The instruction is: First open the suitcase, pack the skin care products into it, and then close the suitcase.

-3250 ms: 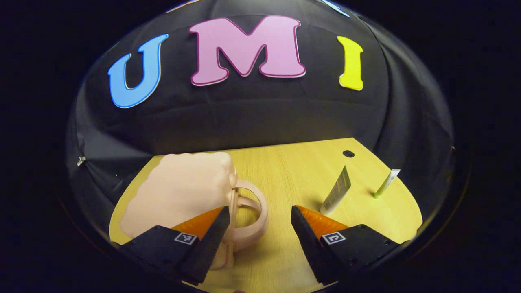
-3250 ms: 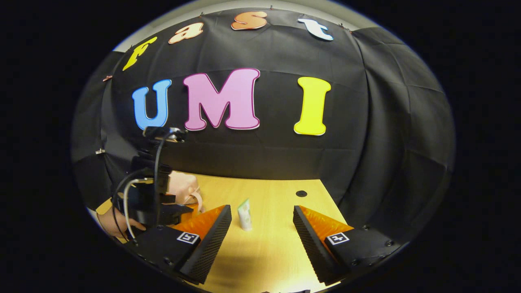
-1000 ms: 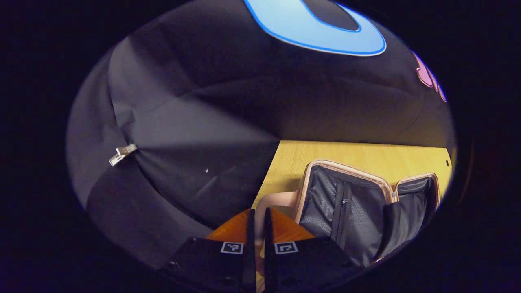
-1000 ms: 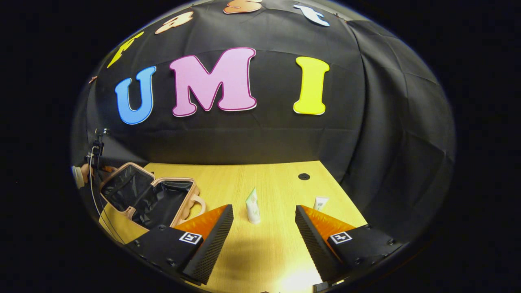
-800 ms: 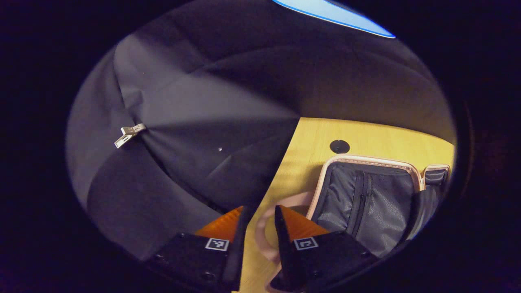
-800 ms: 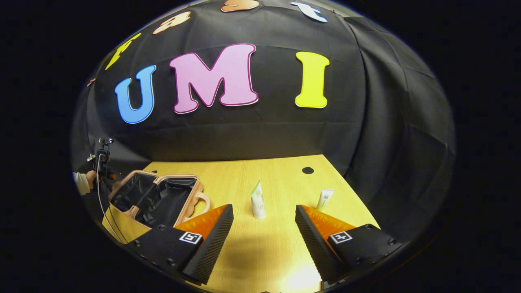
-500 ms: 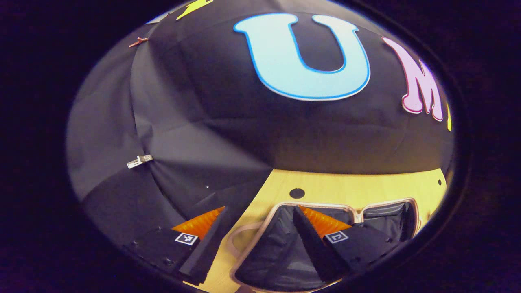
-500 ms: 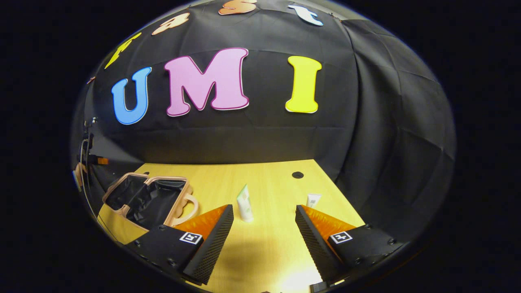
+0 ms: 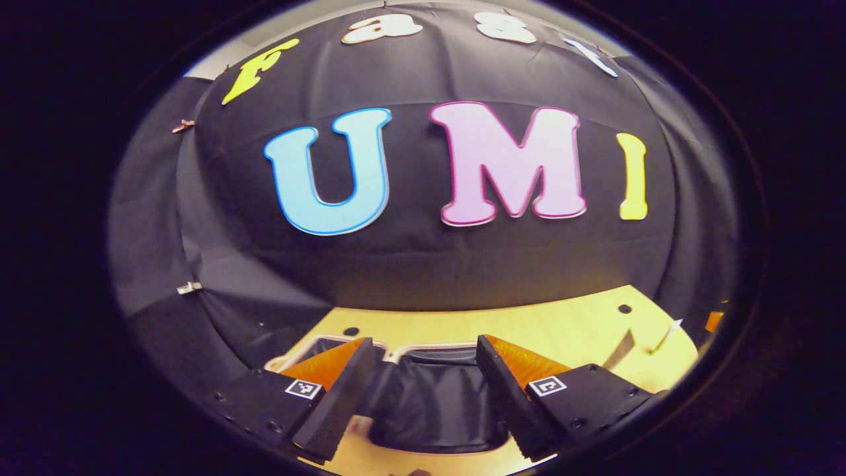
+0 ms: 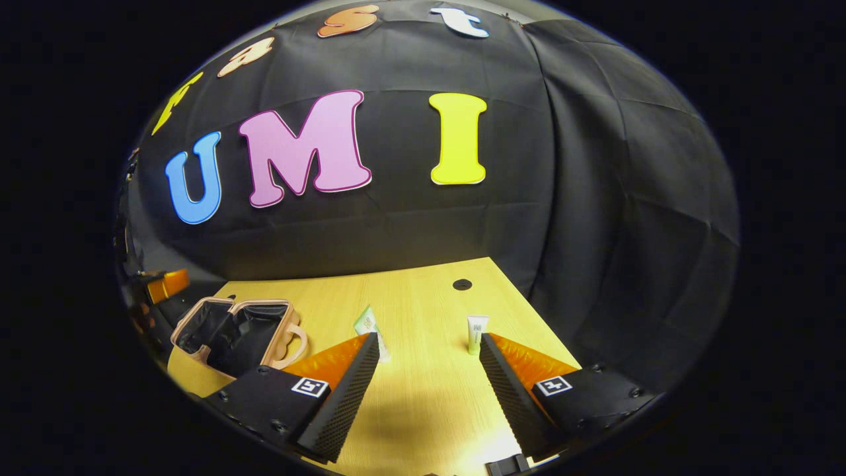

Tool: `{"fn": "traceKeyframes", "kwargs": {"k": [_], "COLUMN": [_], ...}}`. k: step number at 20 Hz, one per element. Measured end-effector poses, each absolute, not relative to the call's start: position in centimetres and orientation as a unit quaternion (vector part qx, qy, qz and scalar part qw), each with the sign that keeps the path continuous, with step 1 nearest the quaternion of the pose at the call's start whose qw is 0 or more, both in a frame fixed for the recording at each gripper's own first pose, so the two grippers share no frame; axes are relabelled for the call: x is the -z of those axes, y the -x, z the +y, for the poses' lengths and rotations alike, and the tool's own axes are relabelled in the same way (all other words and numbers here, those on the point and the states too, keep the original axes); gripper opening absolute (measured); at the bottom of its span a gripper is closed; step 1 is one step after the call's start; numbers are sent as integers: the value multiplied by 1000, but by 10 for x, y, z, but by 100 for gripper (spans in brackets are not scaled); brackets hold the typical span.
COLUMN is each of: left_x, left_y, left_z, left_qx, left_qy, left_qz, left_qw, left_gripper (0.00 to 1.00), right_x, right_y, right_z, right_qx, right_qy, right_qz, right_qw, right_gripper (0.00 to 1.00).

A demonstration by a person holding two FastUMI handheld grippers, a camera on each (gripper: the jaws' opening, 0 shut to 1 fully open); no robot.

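Right gripper view: suitcase (image 10: 231,337) lies open, handle rightward.

On the table (image 10: 423,410), the open suitcase (image 10: 231,334) lies at the far left. Two tubes stand right of it: one (image 10: 367,325) near the middle, another (image 10: 476,332) further right, apparently upright.

The left gripper view sits low and close over the open pink suitcase with black lining (image 9: 429,396), facing the black cloth back wall across the yellow wooden table (image 9: 562,330). The right gripper view looks from farther right and a little higher toward the same wall, with the suitcase (image 10: 231,334) well off at its left. Both share the table (image 10: 423,396), the suitcase and two upright tubes.
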State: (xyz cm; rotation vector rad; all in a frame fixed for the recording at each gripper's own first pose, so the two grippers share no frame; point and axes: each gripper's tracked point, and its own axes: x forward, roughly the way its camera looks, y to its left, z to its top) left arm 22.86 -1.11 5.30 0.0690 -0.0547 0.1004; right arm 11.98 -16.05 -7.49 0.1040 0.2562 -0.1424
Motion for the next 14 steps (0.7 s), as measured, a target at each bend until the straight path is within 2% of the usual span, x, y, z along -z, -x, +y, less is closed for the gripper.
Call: {"fn": "traceKeyframes", "kwargs": {"k": [2, 7, 14], "left_x": [-22, 60, 127], "left_y": [-232, -259, -337], "left_z": [-70, -178, -258], "left_qx": [-1, 78, 146], "left_qy": [-37, -43, -77], "left_qz": [-12, 45, 106], "left_qw": [999, 995, 981], "left_gripper": [98, 98, 98], "right_x": [78, 101, 160], "right_y": [-122, -129, -166], "right_z": [-167, -195, -236], "right_qx": [67, 72, 90], "right_qy": [-39, -28, -27], "right_qz": [129, 153, 196], "right_qw": [989, 985, 976], "right_gripper": [97, 97, 97]}}
